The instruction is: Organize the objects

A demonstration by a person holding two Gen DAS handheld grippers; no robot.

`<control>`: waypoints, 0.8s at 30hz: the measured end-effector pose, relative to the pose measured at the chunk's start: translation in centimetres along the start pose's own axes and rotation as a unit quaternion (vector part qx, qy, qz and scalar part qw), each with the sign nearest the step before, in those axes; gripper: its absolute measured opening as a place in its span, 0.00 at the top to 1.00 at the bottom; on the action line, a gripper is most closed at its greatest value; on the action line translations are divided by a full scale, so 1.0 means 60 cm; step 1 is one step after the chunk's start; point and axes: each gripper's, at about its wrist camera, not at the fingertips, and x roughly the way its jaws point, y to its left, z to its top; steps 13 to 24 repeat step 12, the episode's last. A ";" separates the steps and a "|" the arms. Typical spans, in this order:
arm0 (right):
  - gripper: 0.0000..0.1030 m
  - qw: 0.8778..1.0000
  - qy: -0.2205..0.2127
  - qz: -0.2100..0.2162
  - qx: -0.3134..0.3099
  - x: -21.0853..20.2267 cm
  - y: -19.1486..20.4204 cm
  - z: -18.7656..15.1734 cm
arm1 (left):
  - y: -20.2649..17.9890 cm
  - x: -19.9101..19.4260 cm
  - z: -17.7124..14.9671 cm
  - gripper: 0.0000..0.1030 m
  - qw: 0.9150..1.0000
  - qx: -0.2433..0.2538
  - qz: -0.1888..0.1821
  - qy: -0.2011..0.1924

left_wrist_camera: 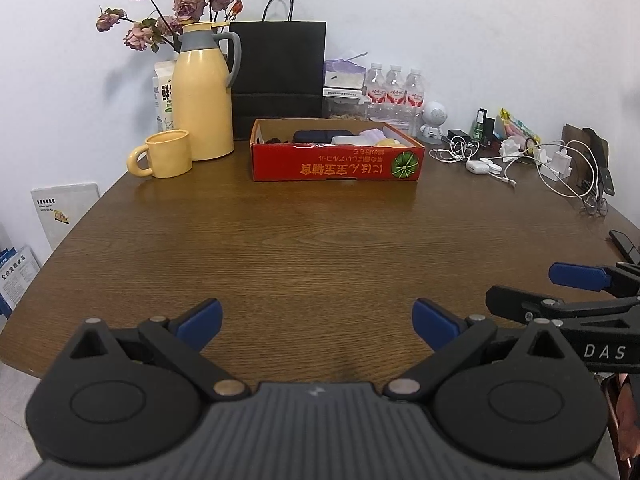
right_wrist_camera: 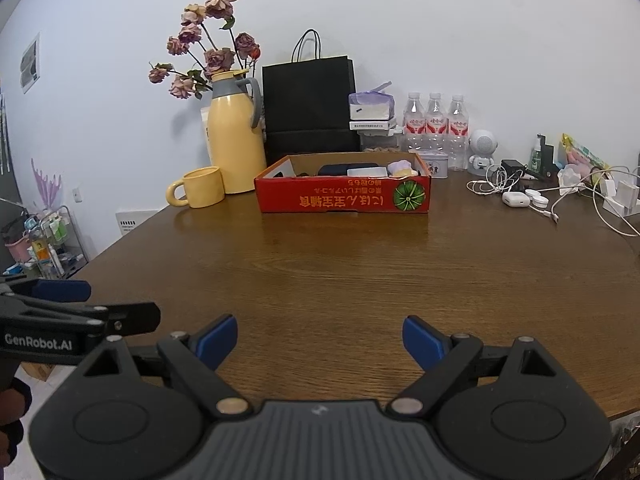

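Note:
A red cardboard box point(left_wrist_camera: 336, 162) point(right_wrist_camera: 344, 196) stands at the back middle of the brown wooden table point(left_wrist_camera: 312, 248) point(right_wrist_camera: 352, 272). It holds a dark case point(left_wrist_camera: 316, 136) point(right_wrist_camera: 334, 169), a white flat item point(right_wrist_camera: 366, 172) and pale purple and yellow soft things point(left_wrist_camera: 374, 136) point(right_wrist_camera: 400, 168). My left gripper point(left_wrist_camera: 318, 322) is open and empty above the near table edge. My right gripper point(right_wrist_camera: 320, 342) is open and empty too, beside the left one; it shows at the right edge of the left wrist view point(left_wrist_camera: 532, 290).
A yellow mug point(left_wrist_camera: 164, 154) point(right_wrist_camera: 198, 188) and yellow jug point(left_wrist_camera: 206, 92) point(right_wrist_camera: 236, 140) stand back left, with dried roses point(right_wrist_camera: 208, 44) and a black paper bag point(left_wrist_camera: 280, 76) point(right_wrist_camera: 310, 108). Water bottles point(right_wrist_camera: 434, 120), a white robot figure point(right_wrist_camera: 482, 152), earbud cases and tangled cables point(left_wrist_camera: 520, 160) point(right_wrist_camera: 560, 196) fill the back right.

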 end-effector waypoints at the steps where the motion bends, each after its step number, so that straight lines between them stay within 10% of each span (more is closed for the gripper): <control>1: 0.13 1.000 -0.001 0.000 0.000 0.000 -0.002 0.001 | 0.000 0.000 0.000 0.00 1.000 -0.001 -0.001 0.000; 24: 0.13 1.000 0.001 -0.002 0.004 0.002 -0.011 0.002 | -0.001 0.000 -0.002 0.00 1.000 -0.003 -0.013 -0.001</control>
